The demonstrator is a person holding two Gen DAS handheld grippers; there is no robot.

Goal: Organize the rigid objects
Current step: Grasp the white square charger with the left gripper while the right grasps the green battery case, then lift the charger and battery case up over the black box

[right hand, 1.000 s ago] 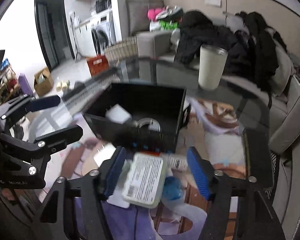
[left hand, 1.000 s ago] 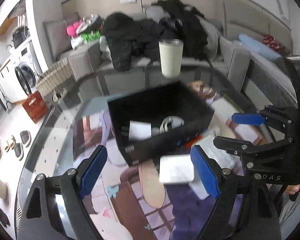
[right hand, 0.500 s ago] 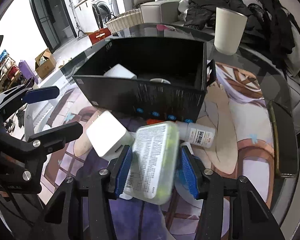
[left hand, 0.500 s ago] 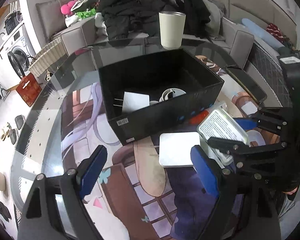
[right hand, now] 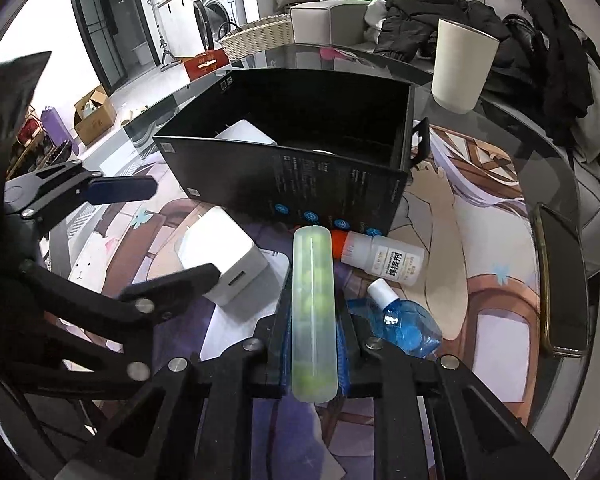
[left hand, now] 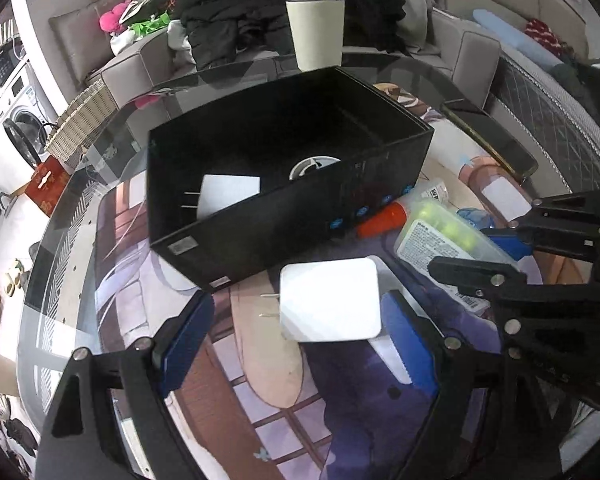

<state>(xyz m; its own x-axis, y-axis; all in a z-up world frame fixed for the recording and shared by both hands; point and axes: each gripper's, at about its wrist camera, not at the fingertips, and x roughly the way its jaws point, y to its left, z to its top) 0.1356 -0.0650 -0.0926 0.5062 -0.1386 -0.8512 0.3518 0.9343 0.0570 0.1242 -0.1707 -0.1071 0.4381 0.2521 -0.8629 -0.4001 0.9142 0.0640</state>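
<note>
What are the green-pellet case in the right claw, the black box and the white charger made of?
Case: translucent frosted plastic; green pellets show through.
Black box: likely matte printed cardboard; thin straight walls, sticker labels.
White charger: smooth, opaque moulded plastic with rounded corners; its prongs look metal.

The box (right hand: pixel 300 168) is black, with blue round marks along its near wall; a white charger (left hand: pixel 330 300) is seen before it, and another white one (left hand: pixel 228 194) inside; the clear case (right hand: pixel 314 312) is tinted pale green over yellow-green contents; a white bottle (right hand: pixel 384 258) is capped in orange; a blue bottle (right hand: pixel 404 326) is capped in white; the cup (right hand: pixel 462 66) is cream; the gripper pads (left hand: pixel 406 344) are blue on black frames; the mat (left hand: pixel 260 364) is printed with a purple, tan and brown cartoon.
</note>
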